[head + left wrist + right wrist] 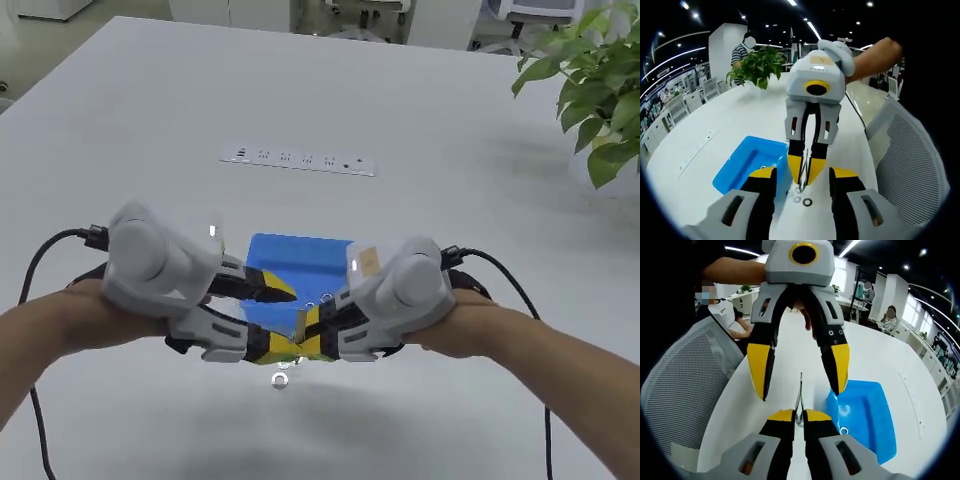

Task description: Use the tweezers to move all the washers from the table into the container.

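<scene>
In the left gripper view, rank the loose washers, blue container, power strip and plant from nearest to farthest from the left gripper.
1. Loose washers, on the table between the left gripper's jaws.
2. Blue container, just left of them.
3. Power strip, farther left.
4. Plant, beyond, upper left.

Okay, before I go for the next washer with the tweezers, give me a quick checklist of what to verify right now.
1. Tweezers gripped in the right claw: ok, it is shut on them.
2. Left claw open and holding nothing: ok.
3. Table free of washers: not ok, three lie just outside the container.
4. Container open and next to those washers: ok, a few are inside it.
5. Tweezer tips closed on a washer: cannot tell.
</scene>
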